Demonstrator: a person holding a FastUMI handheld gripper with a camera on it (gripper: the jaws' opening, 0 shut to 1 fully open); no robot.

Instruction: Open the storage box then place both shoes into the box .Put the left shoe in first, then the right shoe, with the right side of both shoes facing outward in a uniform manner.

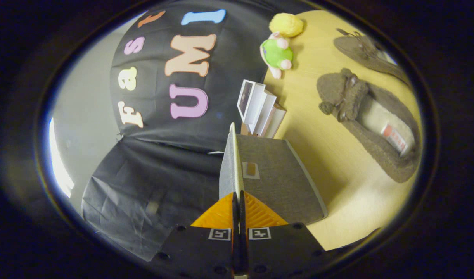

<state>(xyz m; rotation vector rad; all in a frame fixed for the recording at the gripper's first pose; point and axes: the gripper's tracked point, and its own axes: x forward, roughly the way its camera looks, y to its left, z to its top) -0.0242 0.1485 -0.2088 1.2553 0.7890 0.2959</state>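
My gripper [238, 197] is shut on the thin pale edge of the grey fabric storage box's lid [234, 155], which runs straight ahead from between the fingers. The box's grey panel [277, 186] with a small label tab lies just beside the fingers, on the wooden table [322, 155]. Two grey-brown fuzzy shoes rest on the table beyond the box. The nearer shoe [372, 124] shows its pale insole and a bow on the toe. The farther shoe [367, 50] lies past it, near the table's edge.
A stack of white boxes [260, 106] stands just beyond the storage box by the black cloth wall. A green and yellow plush toy [279, 48] lies farther along that wall. Bare tabletop spreads between the box and the shoes.
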